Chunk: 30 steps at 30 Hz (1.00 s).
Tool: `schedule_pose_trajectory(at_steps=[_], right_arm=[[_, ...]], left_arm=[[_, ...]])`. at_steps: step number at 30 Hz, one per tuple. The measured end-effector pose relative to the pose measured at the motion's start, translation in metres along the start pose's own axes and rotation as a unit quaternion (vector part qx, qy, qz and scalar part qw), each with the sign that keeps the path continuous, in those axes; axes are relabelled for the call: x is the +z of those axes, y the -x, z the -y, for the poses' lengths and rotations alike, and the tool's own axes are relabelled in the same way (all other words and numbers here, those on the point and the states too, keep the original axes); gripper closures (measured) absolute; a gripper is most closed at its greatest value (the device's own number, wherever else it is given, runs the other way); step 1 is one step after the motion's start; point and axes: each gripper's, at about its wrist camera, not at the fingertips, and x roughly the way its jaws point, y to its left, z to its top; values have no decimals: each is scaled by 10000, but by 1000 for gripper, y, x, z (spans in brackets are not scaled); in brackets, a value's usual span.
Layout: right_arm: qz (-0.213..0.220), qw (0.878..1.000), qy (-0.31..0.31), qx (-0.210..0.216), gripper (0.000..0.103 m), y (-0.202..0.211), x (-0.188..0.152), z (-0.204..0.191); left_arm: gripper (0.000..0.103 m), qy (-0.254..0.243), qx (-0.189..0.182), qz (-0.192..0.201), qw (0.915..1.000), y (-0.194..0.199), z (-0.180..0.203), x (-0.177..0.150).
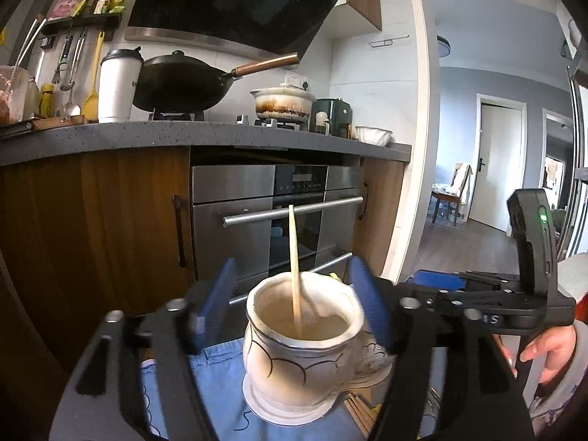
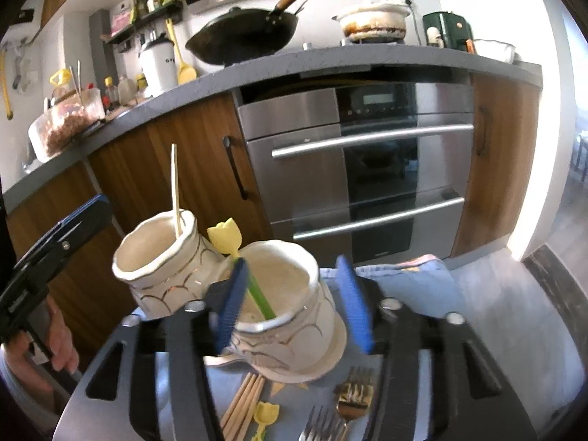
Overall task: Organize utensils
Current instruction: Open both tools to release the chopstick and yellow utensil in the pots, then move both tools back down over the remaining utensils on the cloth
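Two joined cream ceramic holders stand on a blue cloth (image 1: pixel 220 378). The left holder (image 1: pixel 301 345) holds one upright chopstick (image 1: pixel 294 257); my left gripper (image 1: pixel 294 301) is open around its rim, empty. In the right wrist view this holder (image 2: pixel 161 261) and chopstick (image 2: pixel 175 191) sit left. My right gripper (image 2: pixel 294 305) is open over the right holder (image 2: pixel 286 305), where a yellow tulip-topped green-stemmed utensil (image 2: pixel 228 239) leans. Loose chopsticks (image 2: pixel 242 404), forks (image 2: pixel 330 422) and another tulip utensil (image 2: pixel 265 417) lie on the cloth below.
A wooden cabinet run with a steel oven (image 2: pixel 367 169) faces me. The grey countertop (image 1: pixel 205 136) carries a wok (image 1: pixel 180 81), a pot (image 1: pixel 283 104) and bottles. A doorway (image 1: pixel 496 165) opens at the right.
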Motion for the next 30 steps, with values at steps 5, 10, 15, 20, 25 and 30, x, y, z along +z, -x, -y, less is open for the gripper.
schedule_pose_trajectory(at_steps=[5, 10, 15, 20, 25, 30], right_arm=[[217, 9997, -102, -111, 10, 25, -6, 7], [488, 9982, 48, -359, 5, 48, -11, 6], [681, 9958, 153, -594, 5, 67, -16, 3], [801, 9942, 96, -713, 5, 79, -22, 8], [764, 9939, 179, -770, 5, 89, -32, 12], [677, 9940, 267, -814, 5, 94, -44, 16]], left_arm=[[5, 56, 148, 59, 9999, 12, 6, 3], [5, 73, 239, -20, 9997, 23, 11, 4], [5, 65, 248, -83, 9996, 36, 18, 1], [5, -59, 269, -165, 9995, 47, 26, -4], [5, -84, 189, -327, 9993, 53, 33, -10], [5, -50, 184, -503, 9986, 55, 34, -19]])
